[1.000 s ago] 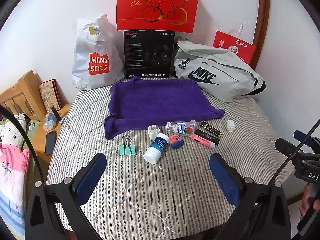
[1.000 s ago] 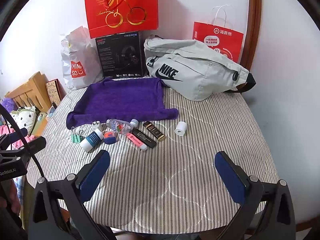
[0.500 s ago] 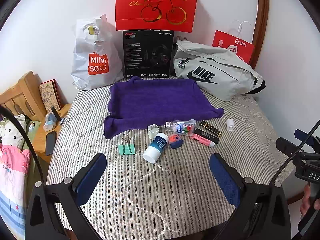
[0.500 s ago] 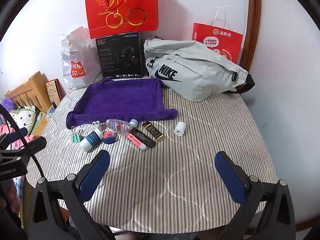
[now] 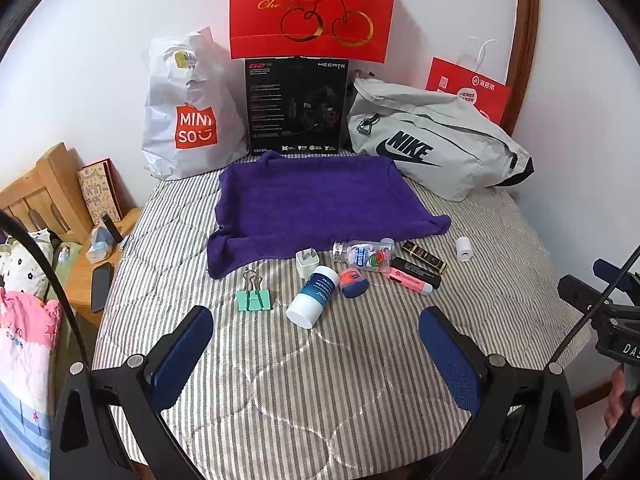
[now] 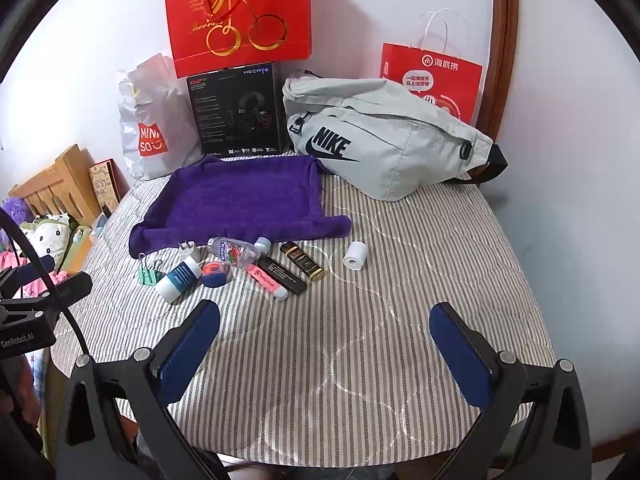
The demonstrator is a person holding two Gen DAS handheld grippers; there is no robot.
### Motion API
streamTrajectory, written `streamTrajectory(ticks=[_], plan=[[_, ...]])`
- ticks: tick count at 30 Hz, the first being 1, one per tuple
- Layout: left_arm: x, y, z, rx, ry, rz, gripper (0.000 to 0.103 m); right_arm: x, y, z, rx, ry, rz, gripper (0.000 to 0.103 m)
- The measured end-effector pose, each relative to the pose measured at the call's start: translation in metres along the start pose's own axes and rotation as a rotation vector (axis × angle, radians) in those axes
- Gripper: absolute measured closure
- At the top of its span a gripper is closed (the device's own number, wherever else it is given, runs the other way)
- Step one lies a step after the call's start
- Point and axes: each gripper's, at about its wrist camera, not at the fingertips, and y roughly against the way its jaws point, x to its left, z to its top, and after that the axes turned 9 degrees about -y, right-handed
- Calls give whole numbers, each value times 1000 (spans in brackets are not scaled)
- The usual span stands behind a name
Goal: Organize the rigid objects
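Small objects lie in a row on the striped bed in front of a purple towel: a green binder clip, a white charger plug, a white and blue bottle, a blue and orange eraser, a clear sanitizer bottle, a pink highlighter, two dark tubes, and a white tape roll. My left gripper is open and empty, short of the bottle. My right gripper is open and empty, short of the row.
A grey Nike bag, a black headset box, a white Miniso bag and red paper bags stand along the back wall. A wooden bedside table with a phone is at the left.
Both grippers have drifted very slightly; the view shifts a little. Nothing on the bed has moved.
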Motion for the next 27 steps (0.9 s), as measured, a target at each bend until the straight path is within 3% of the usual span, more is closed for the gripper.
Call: streamTrajectory(ticks=[7,15,23,27], plan=[[2,-18,4,15,-5,-2,0,-2,-10,3,-2,15,-3,0],[16,-57,-3,55,-27,57,0,-7,-39,0,16,33,-8,0],[70,-120,-23,139,85,45,0,-27,-76,-2,88,-20,-25,0],[77,-151,-28,169,96,47,1,-32,-95,-4,128,-9,-68,0]])
